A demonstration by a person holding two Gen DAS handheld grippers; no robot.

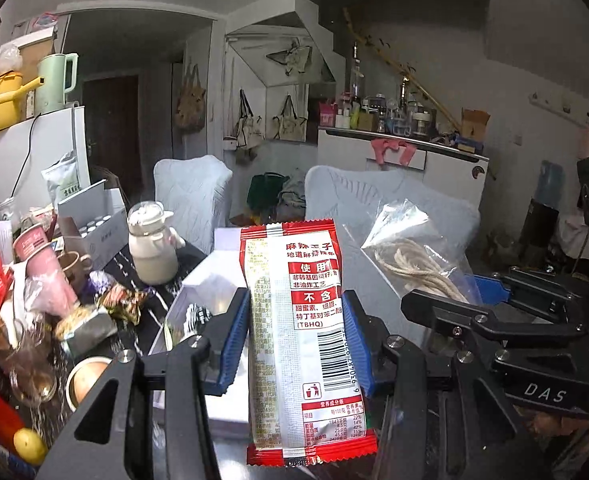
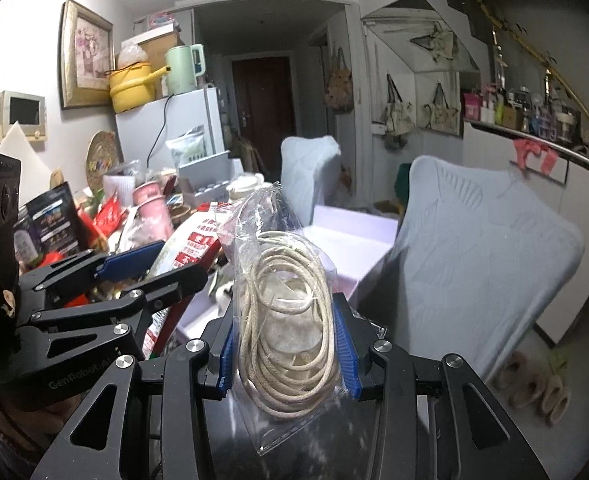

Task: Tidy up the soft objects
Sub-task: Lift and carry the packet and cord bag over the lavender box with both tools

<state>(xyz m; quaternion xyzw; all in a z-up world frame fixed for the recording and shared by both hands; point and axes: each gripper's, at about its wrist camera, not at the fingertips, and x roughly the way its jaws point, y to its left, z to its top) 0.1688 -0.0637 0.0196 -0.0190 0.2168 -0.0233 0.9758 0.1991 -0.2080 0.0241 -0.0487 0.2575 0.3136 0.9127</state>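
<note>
My left gripper (image 1: pixel 296 344) is shut on a red and white snack packet (image 1: pixel 294 320), held upright between its blue pads with the printed back facing the camera. To its right in the left wrist view the right gripper (image 1: pixel 454 300) carries a clear bag of cream cord (image 1: pixel 410 260). In the right wrist view my right gripper (image 2: pixel 286 348) is shut on that bag of coiled cord (image 2: pixel 282 320), which stands up between the pads. The left gripper (image 2: pixel 154 268) appears at the left there, with the snack packet (image 2: pixel 190 248) in its jaws. Both are lifted above the table.
A white open box (image 1: pixel 222 280) lies on the dark table (image 1: pixel 134 280) just ahead. Cups, packets and a cream jar (image 1: pixel 152 248) crowd the table's left side. Two covered chairs (image 2: pixel 482 248) stand beyond. A white fridge (image 2: pixel 170 124) carries a yellow pot and a kettle.
</note>
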